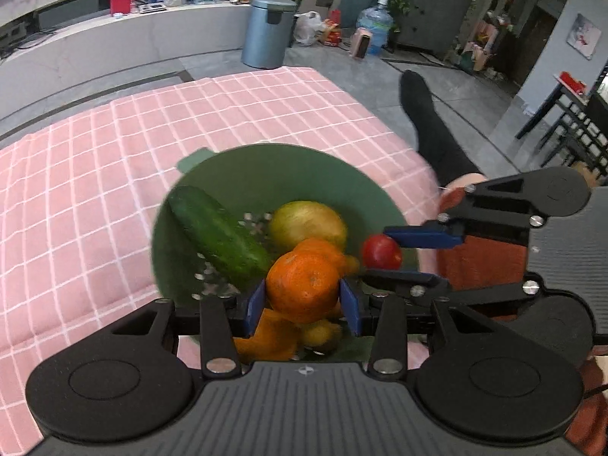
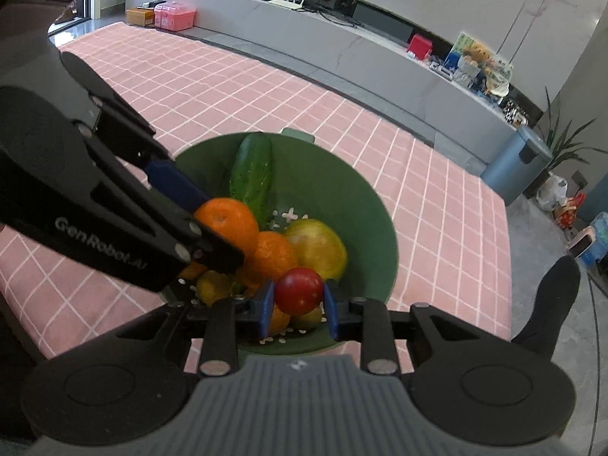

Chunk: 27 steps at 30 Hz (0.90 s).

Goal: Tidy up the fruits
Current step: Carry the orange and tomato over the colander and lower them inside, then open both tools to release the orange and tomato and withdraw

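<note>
Left gripper (image 1: 302,306) is clamped on a tangerine (image 1: 302,288), blue pads touching both its sides, held just above the pile in the green colander bowl (image 1: 243,163). Right gripper (image 2: 299,307) is clamped on a small red tomato (image 2: 299,290), also over the near part of the bowl; the left view shows that same tomato between the right tool's blue fingers at the bowl's right rim. Bowl sits on a pink checked cloth (image 1: 95,159) and holds a cucumber (image 1: 216,233) leaning on the far-left wall, a yellow-green round fruit, maybe a lemon or a mango, (image 1: 307,226) and a second orange (image 2: 275,254), plus smaller yellow and orange pieces underneath, partly hidden, can't identify. Progress: can't tell if the two held items are going in or coming out. If loading, the job looks nearly finished, since no loose produce shows on the cloth. If sorting out, it's barely started, with most items in the bowl and no second container visible. Both grasps look centred; tomato is small and smooth, slip risk.
</note>
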### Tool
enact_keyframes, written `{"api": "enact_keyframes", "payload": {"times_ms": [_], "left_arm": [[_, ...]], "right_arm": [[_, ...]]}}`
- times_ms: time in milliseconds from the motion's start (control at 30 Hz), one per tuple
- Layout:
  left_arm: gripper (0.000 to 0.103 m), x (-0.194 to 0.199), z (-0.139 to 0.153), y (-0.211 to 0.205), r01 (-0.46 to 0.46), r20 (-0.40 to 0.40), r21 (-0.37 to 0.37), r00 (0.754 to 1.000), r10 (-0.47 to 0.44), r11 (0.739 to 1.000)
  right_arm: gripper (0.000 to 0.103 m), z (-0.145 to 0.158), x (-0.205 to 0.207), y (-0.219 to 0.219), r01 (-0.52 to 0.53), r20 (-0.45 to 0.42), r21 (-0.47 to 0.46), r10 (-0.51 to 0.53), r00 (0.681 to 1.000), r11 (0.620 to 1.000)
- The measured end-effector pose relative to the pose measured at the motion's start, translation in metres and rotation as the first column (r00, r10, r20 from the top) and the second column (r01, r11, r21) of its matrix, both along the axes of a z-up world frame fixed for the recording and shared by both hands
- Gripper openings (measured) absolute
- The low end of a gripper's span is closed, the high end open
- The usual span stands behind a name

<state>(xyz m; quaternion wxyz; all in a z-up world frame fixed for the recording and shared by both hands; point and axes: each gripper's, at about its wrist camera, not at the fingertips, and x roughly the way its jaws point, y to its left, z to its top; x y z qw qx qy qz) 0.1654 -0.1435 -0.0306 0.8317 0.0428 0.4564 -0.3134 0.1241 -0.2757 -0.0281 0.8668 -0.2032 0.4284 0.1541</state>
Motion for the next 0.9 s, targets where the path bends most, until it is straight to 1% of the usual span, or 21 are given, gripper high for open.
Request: {"api": "enact_keyframes", "payload": {"times_ms": [67,133,267,333,433,600,700,800,900], "left_arm": [[0.048,0.004,-0.003,0.002,-0.031,0.007,0.029,1.000,0.031,0.999],[0.048,0.007,-0.006,0.003,-0.041,0.005,0.049,0.999,0.041,0.998],[0.049,0.007,-0.007,0.005,-0.034,0.008,0.038,0.999,0.034,0.999],[0.051,0.009,-0.008,0.003,-0.025,0.009,0.038,1.000,0.025,0.999],[0.058,0.009,-0.013,-0.002,-0.014,0.017,0.053,1.000,0.013,0.999],[0.059,0.003,-0.016,-0.005,-0.008,0.045,0.074,0.999,0.005,0.997],[0.069,0.002,-0.013,-0.002,-0.003,0.046,0.055,0.999,0.000,0.998],[0.074,0.001,-0.006,0.002,-0.009,0.052,0.034,0.999,0.007,0.999],[0.076,-0.003,0.004,0.004,-0.018,0.063,0.020,0.998,0.017,1.000]], "right_arm": [[0.024,-0.003,0.002,0.000,0.001,-0.009,0.003,-0.001,1.000,1.000],[0.024,-0.005,0.004,0.001,0.000,-0.017,0.008,0.000,1.000,1.000],[0.024,-0.010,0.008,0.005,-0.008,-0.028,0.005,0.009,1.000,1.000],[0.024,-0.011,0.009,0.008,-0.011,-0.035,0.002,0.011,0.999,1.000],[0.024,-0.011,0.012,0.007,-0.007,-0.039,-0.004,0.007,0.999,1.000],[0.024,-0.014,0.013,0.005,0.007,-0.061,-0.010,-0.007,0.998,1.000],[0.024,-0.014,0.012,0.006,0.002,-0.073,-0.012,-0.003,0.997,1.000],[0.024,-0.014,0.012,0.008,-0.004,-0.088,-0.019,0.002,0.996,1.000],[0.024,-0.013,0.012,0.009,-0.005,-0.100,-0.029,0.002,0.995,1.000]]}}
